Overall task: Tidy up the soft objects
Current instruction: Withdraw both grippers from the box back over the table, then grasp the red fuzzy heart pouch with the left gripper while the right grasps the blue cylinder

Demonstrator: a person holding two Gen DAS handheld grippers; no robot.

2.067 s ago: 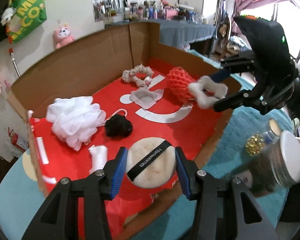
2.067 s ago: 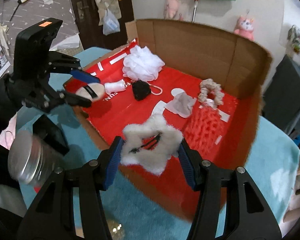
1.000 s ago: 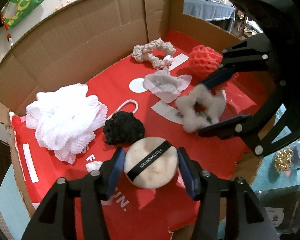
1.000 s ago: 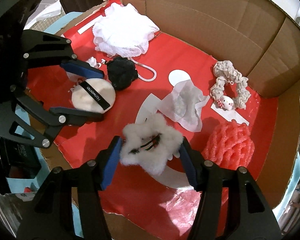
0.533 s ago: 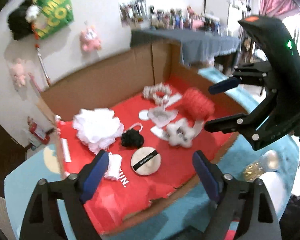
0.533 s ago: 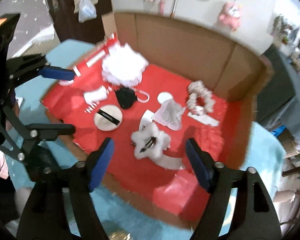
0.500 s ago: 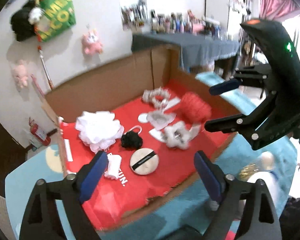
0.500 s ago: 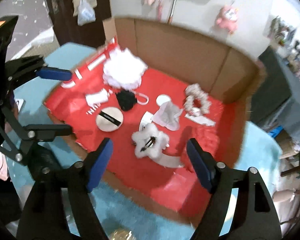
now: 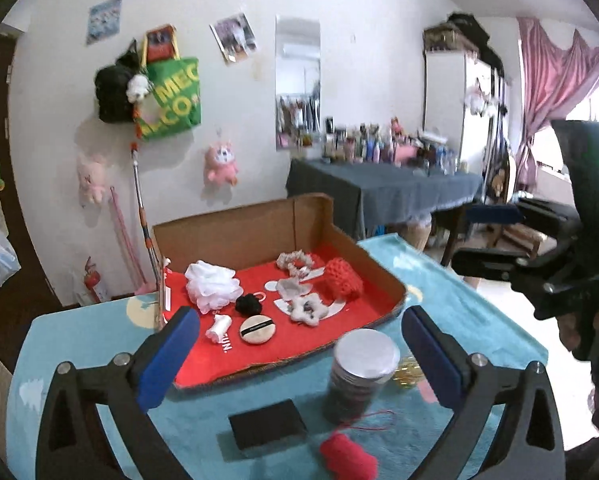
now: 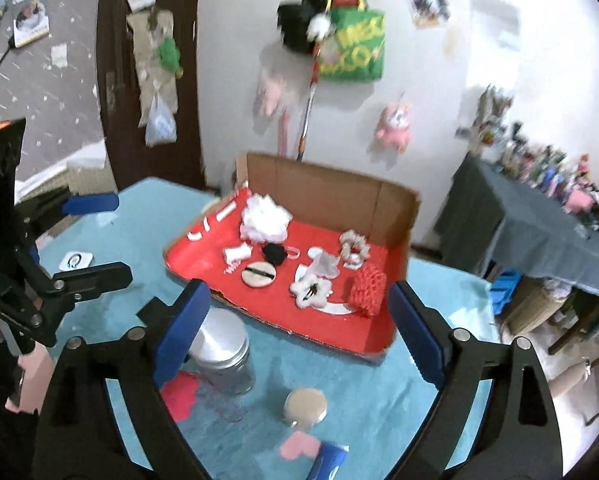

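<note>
A cardboard box [image 9: 235,232] with a red lining [image 10: 363,332] holds the soft objects: a round beige puff with a black strap [image 9: 257,329] [image 10: 258,274], a white fluffy star clip [image 9: 307,309] [image 10: 310,289], a white mesh pouf [image 9: 213,286], a black scrunchie [image 9: 248,304], a red net sleeve [image 9: 342,278] and a beige scrunchie [image 9: 295,261]. My left gripper [image 9: 299,354] is open and empty, well back from the box. My right gripper [image 10: 299,332] is open and empty too, also back from the box.
On the blue tablecloth [image 9: 459,300] in front of the box stand a silver-lidded jar [image 9: 359,372] [image 10: 223,354], a small jar [image 10: 305,406], a black flat box [image 9: 268,428] and a red fuzzy item [image 9: 347,456]. A grey-covered side table [image 9: 379,192] is behind.
Both grippers let go of their items, the puff and the star clip, in the box, opened wide and pulled back and up away from the box.
</note>
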